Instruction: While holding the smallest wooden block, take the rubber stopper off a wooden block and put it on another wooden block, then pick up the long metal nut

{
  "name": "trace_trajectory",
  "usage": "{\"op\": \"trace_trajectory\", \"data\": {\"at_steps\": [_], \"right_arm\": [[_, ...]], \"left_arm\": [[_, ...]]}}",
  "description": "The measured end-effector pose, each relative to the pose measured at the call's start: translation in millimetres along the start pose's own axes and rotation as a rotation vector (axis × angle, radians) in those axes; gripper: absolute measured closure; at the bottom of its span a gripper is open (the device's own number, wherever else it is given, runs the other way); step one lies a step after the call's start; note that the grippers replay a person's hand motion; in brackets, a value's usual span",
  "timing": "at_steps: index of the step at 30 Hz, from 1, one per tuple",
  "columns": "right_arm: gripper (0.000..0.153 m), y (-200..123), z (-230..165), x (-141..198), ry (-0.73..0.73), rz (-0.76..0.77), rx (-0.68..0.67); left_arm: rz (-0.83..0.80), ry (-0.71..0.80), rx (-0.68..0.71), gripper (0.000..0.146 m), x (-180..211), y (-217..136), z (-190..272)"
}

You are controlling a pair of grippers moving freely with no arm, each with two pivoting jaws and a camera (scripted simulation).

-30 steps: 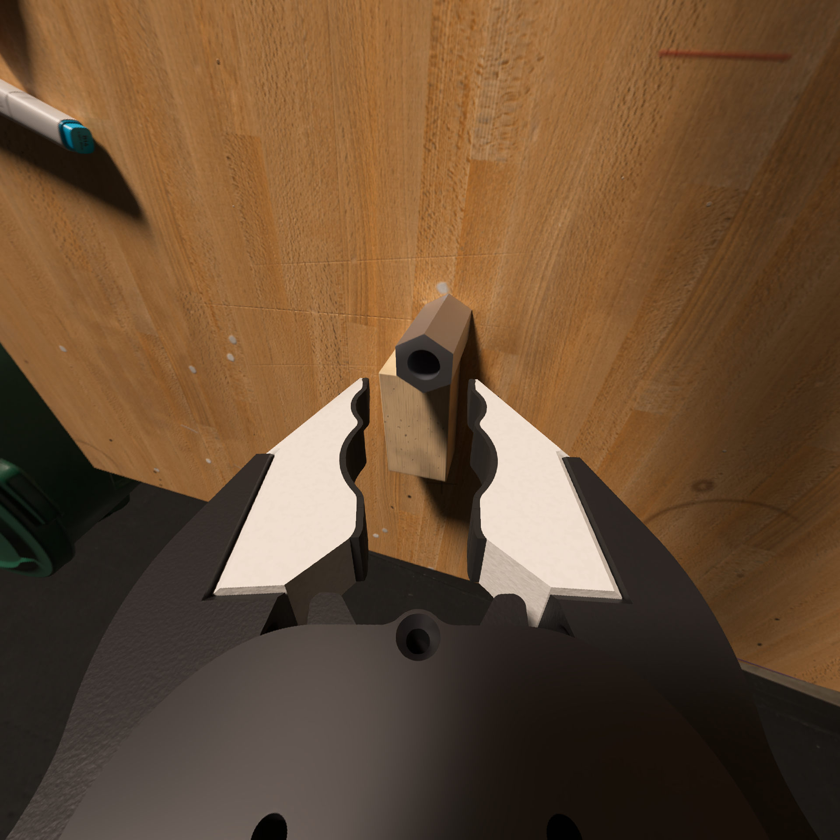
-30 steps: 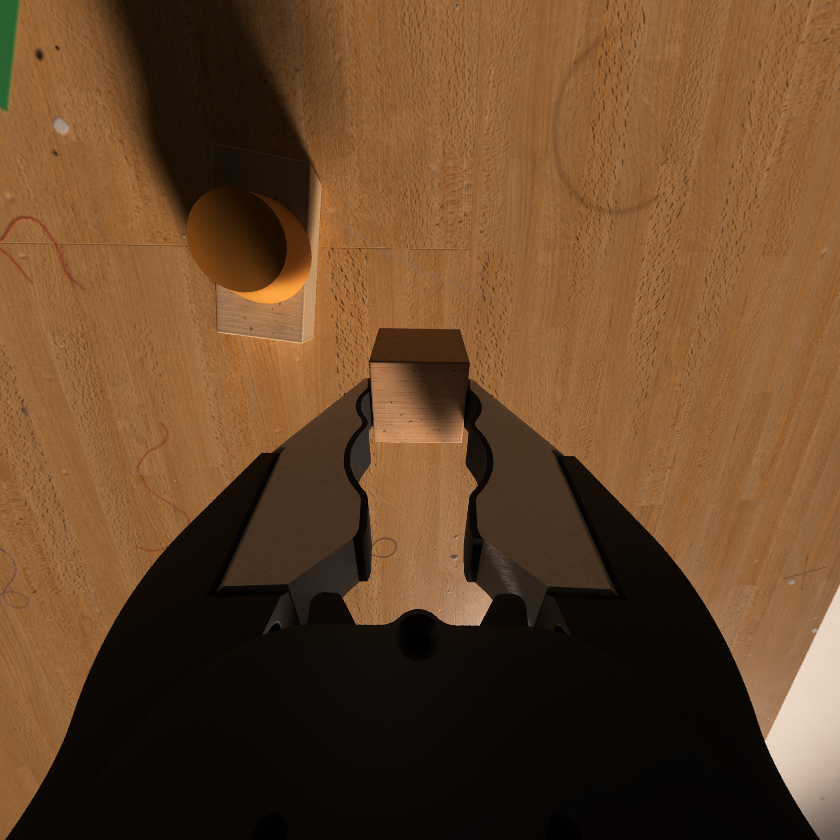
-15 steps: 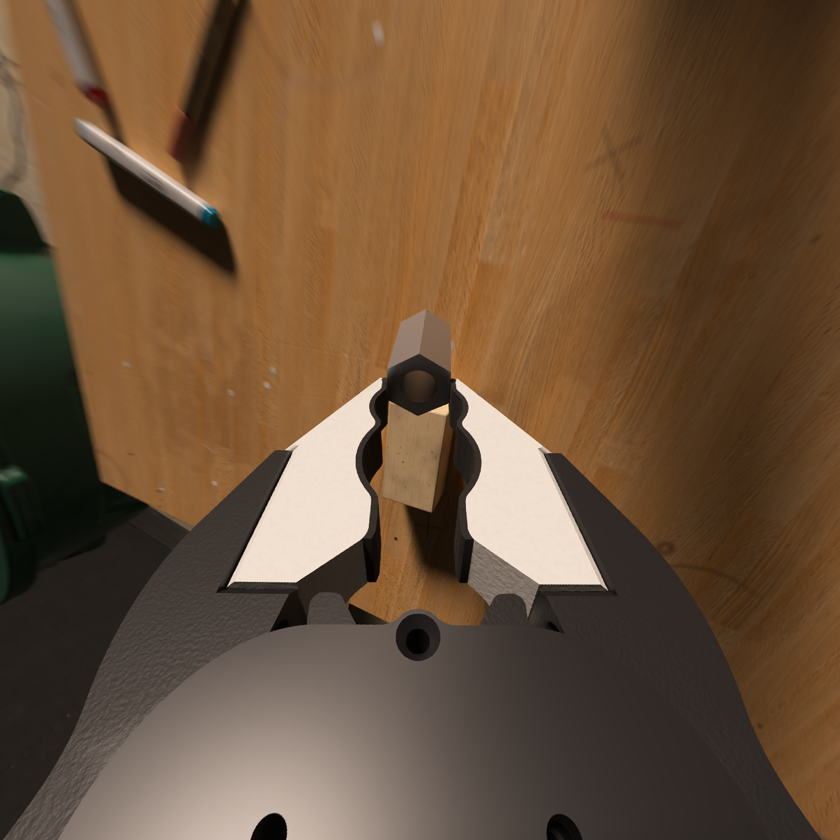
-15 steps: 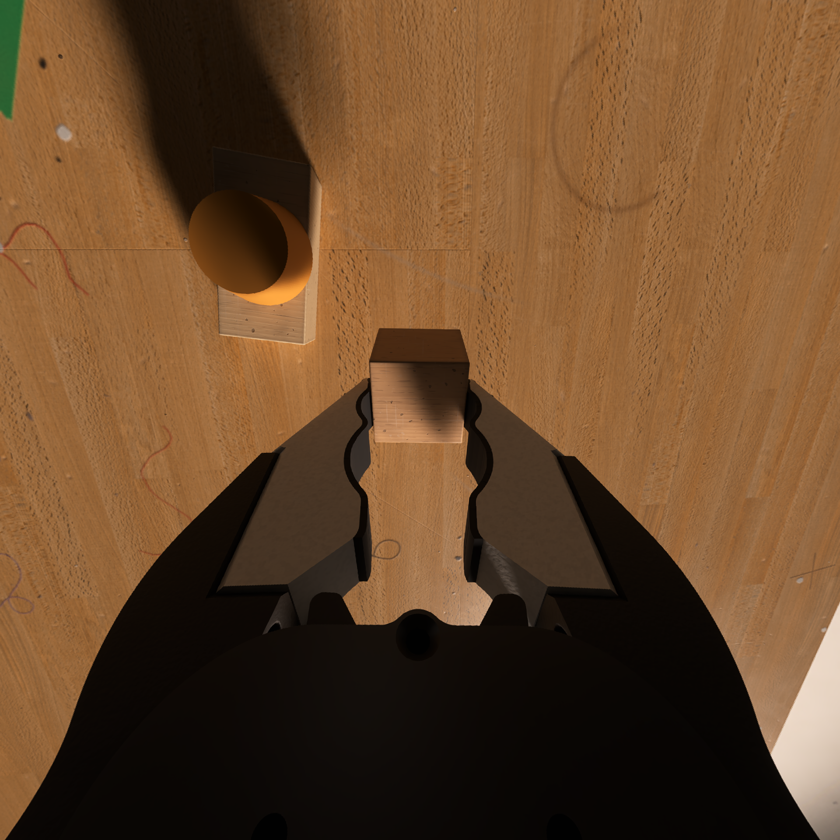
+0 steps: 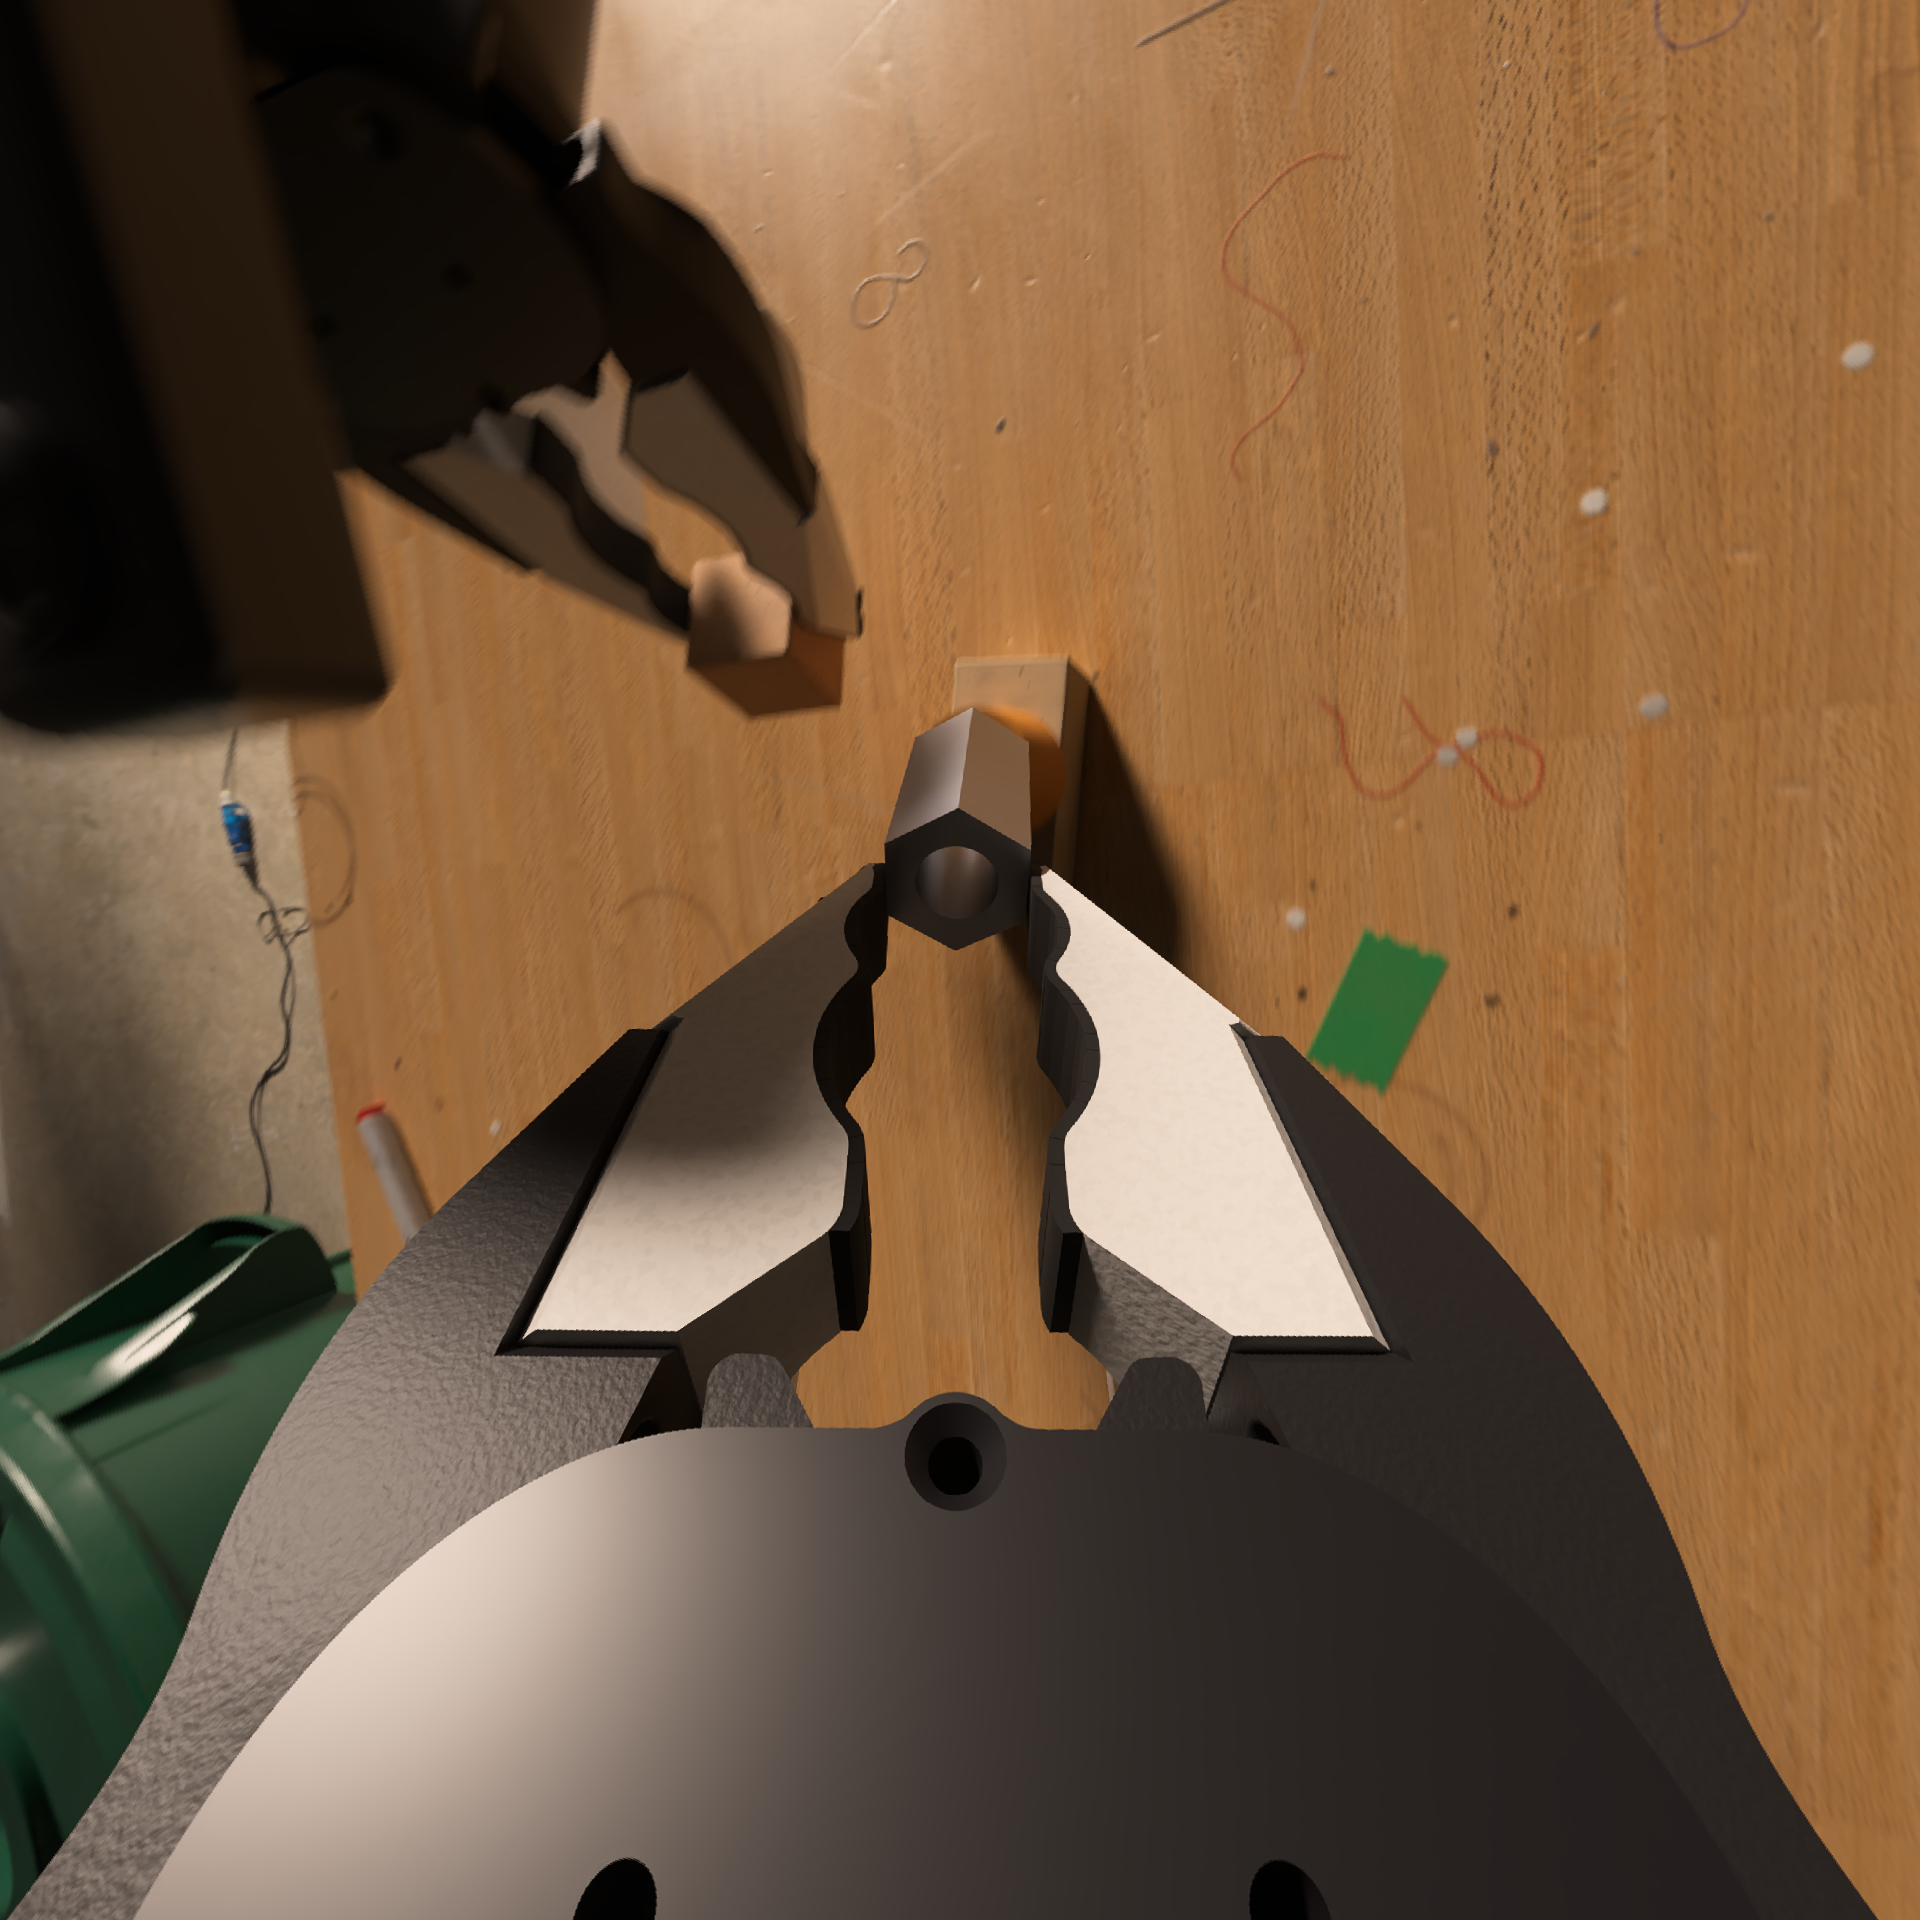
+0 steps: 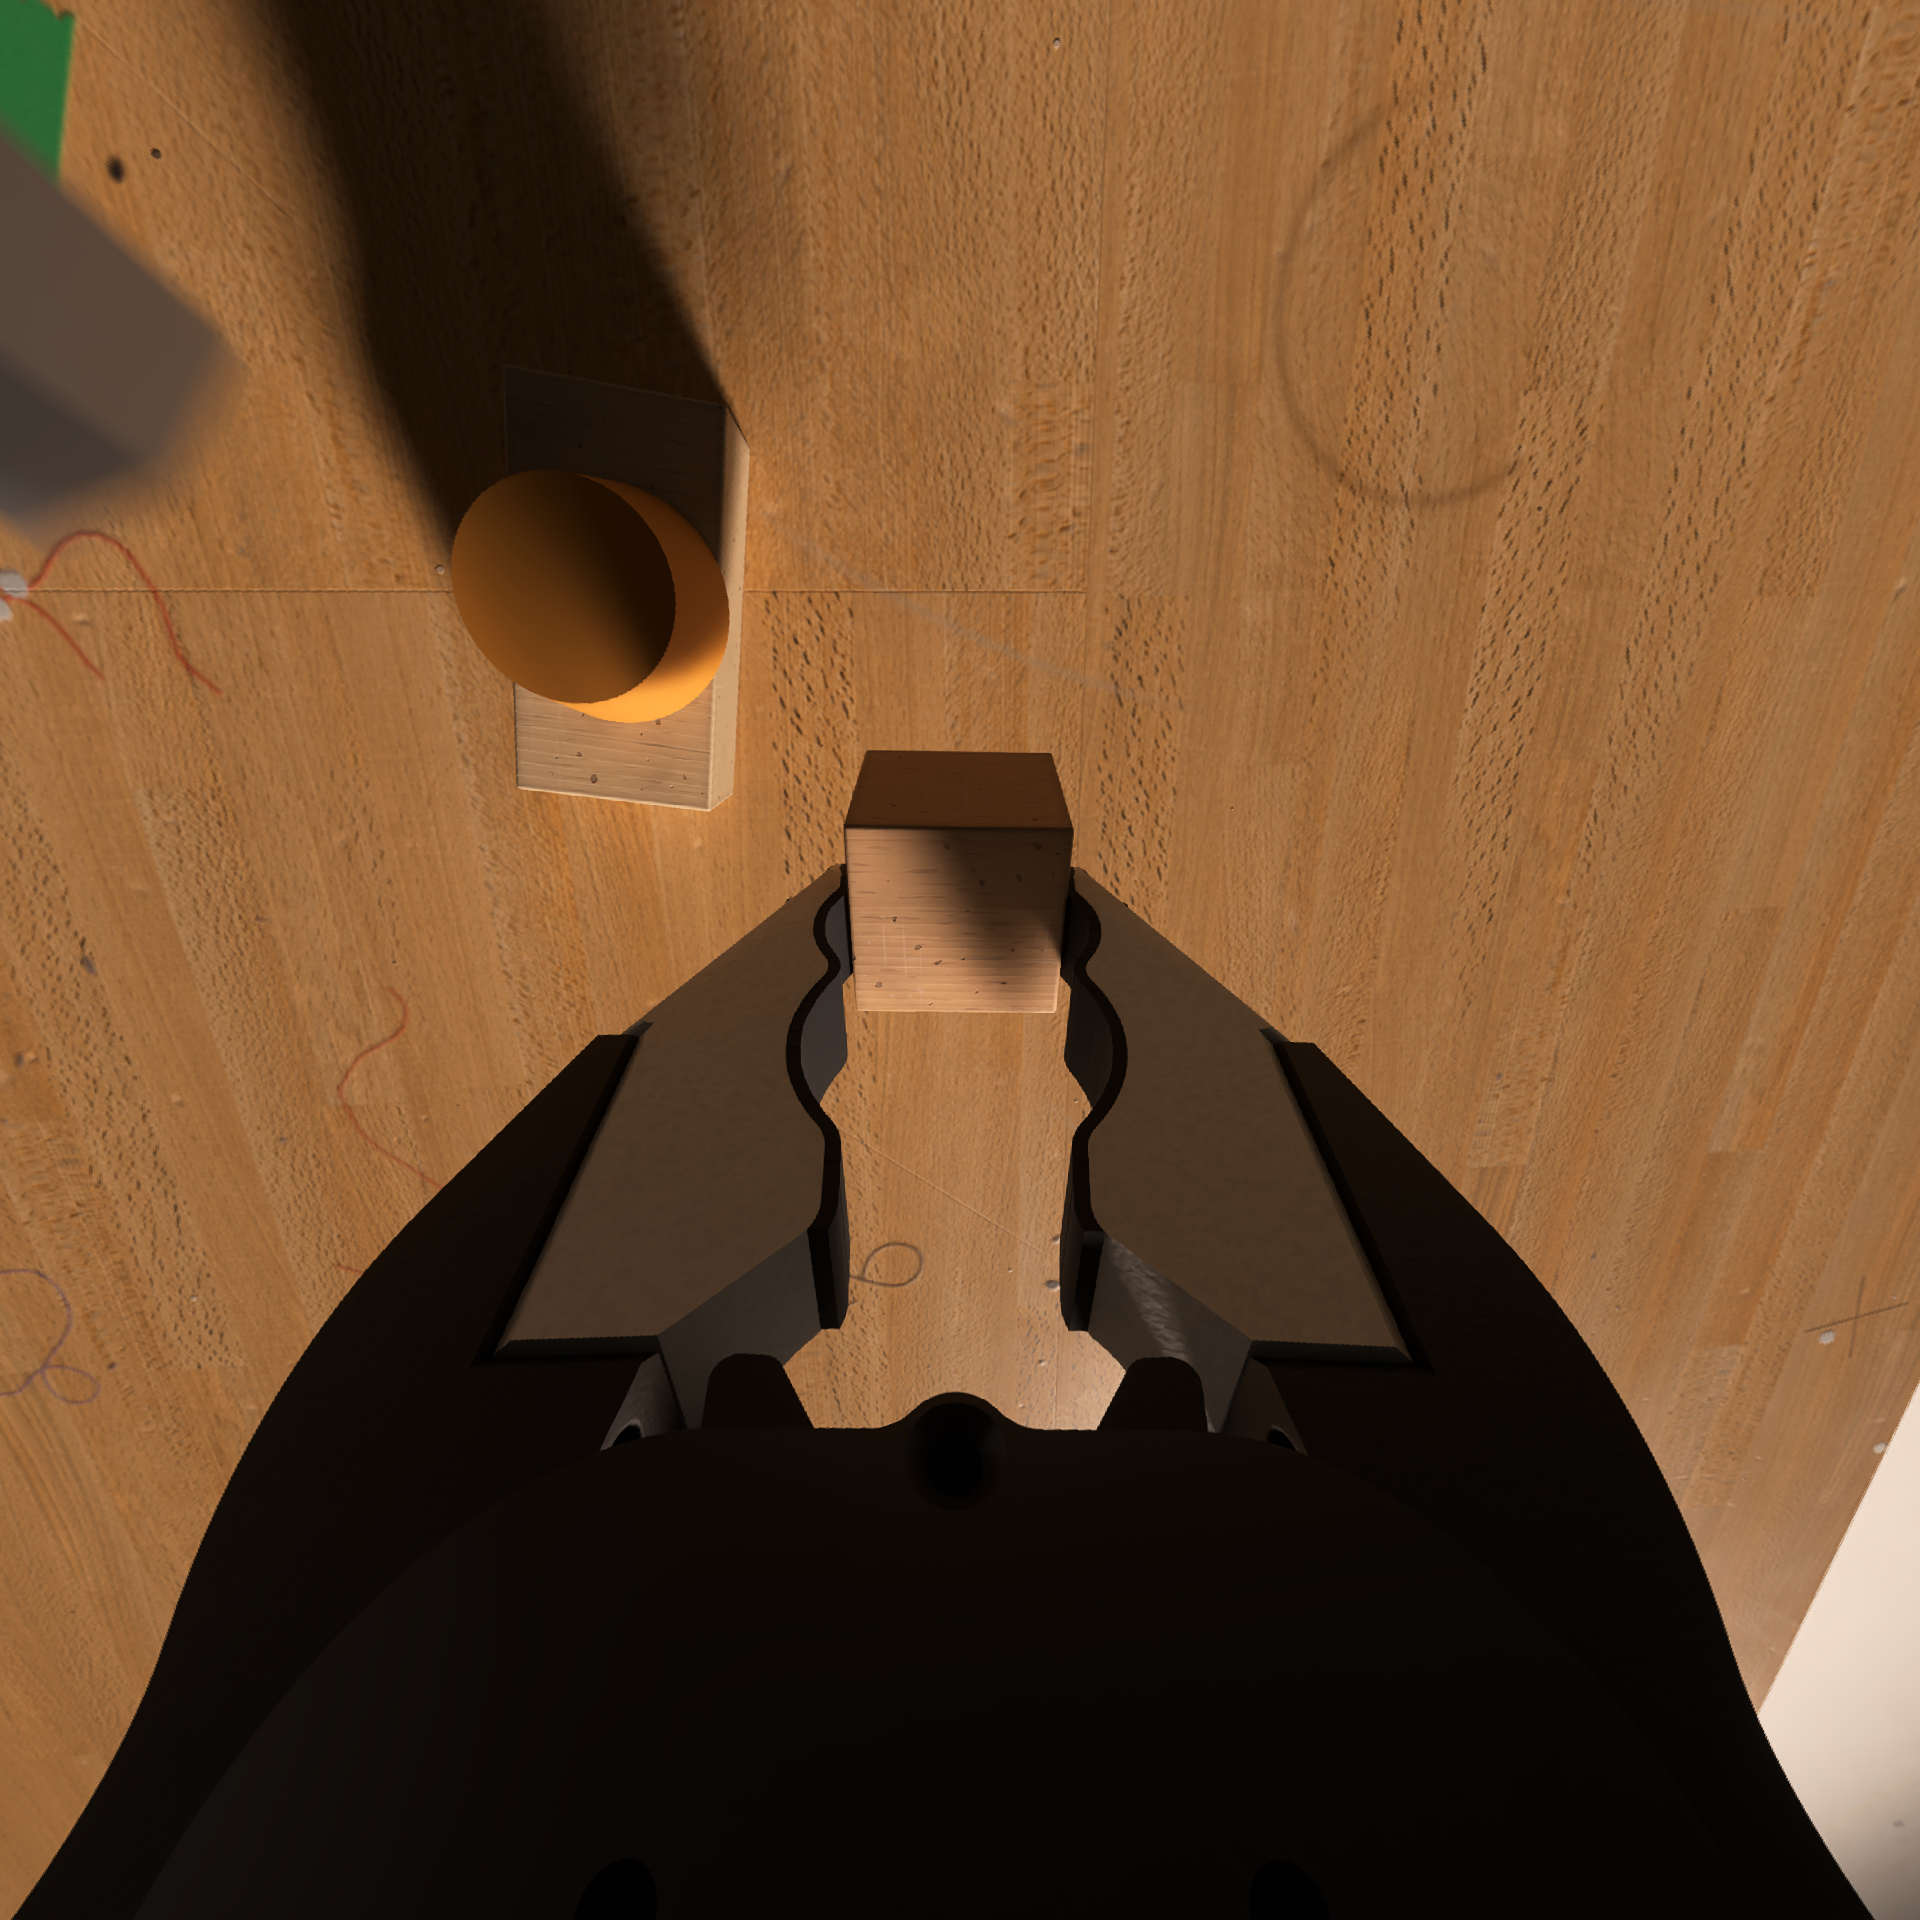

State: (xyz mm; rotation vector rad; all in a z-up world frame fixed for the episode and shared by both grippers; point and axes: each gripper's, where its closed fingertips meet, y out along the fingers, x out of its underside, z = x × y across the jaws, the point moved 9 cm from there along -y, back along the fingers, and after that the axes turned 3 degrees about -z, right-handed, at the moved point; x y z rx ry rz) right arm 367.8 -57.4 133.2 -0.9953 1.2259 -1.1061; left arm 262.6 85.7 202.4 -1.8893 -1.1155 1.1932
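My left gripper [image 5: 956,899] is shut on the long metal nut [image 5: 971,790], a grey hex tube held at its near end, clear of the table and pointing away from the camera. Behind it, the orange rubber stopper [image 5: 1042,774] sits on a flat wooden block [image 5: 1023,681]. My right gripper [image 6: 956,894] is shut on the smallest wooden block [image 6: 956,935], a cube held above the table. The stopper [image 6: 592,592] and its block [image 6: 623,753] lie up and left of it. The right gripper [image 5: 769,613] with the cube [image 5: 779,675] also shows in the left wrist view.
A green tape strip [image 5: 1377,1008] lies on the wooden table [image 5: 1455,520] to the right. A green bin [image 5: 125,1455], a marker [image 5: 390,1164] and a thin cable [image 5: 260,935] are at the left table edge. A blurred grey shape [image 6: 83,343] crosses the right wrist view's top left.
My left gripper closed on the nut, lifted it off the narrow wooden block and swung toward the stopper block and the right gripper. The right gripper barely moved and still holds the cube.
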Motion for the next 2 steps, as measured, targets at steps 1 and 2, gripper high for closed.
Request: {"op": "trace_trajectory", "data": {"at_steps": [1, 2], "right_arm": [[0.114, 0.0, 0.0, 0.1, 0.002, 0.001, 0.000], [0.114, 0.0, 0.1, 0.3, 0.003, 0.003, -0.001]], "left_arm": [[-0.008, 0.010, 0.017, 0.120, -8.9, 13.9, 1.0], [-0.013, 0.023, 0.034, 0.120, -15.1, 24.5, 1.6]]}}
